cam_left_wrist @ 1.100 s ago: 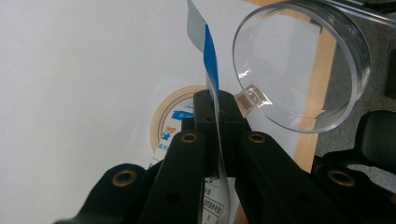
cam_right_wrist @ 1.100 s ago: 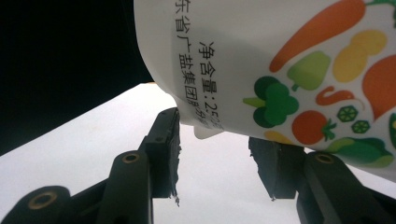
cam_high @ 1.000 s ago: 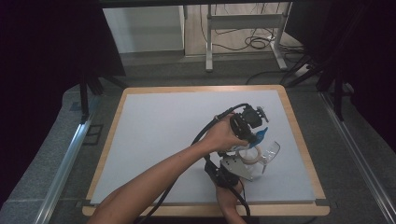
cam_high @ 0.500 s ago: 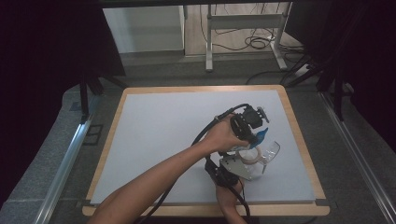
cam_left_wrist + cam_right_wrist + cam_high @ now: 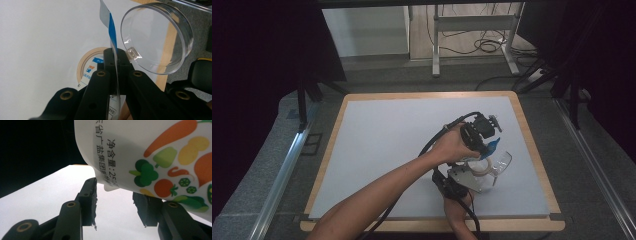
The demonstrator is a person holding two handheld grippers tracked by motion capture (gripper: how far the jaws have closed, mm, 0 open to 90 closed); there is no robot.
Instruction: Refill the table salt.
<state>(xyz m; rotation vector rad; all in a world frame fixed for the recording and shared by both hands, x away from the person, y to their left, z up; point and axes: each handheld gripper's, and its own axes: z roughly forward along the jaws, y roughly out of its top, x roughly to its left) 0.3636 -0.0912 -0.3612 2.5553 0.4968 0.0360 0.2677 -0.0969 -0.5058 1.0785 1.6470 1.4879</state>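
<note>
A white tub [image 5: 150, 157] printed with vegetables sits tilted between the jaws of my right gripper [image 5: 118, 202], whose pads press on its lower sides. In the high view that gripper [image 5: 473, 173] lies under its grey plate near the table's front right, beside the tub [image 5: 483, 167]. My left gripper [image 5: 116, 53] is shut on a thin blue-and-white seal strip [image 5: 112, 32] that stands up from the tub's tan rim [image 5: 83, 62]. The clear round lid [image 5: 160, 37] hangs open to the side. From above, the left gripper [image 5: 487, 144] sits just over the tub, with the blue strip [image 5: 492, 147] at its tips.
The white table mat [image 5: 387, 130] has a wooden border [image 5: 532, 145] close to the right of the tub. Black cables trail from both grippers toward the front edge. Dark curtains and metal stand legs [image 5: 436, 50] lie beyond the table.
</note>
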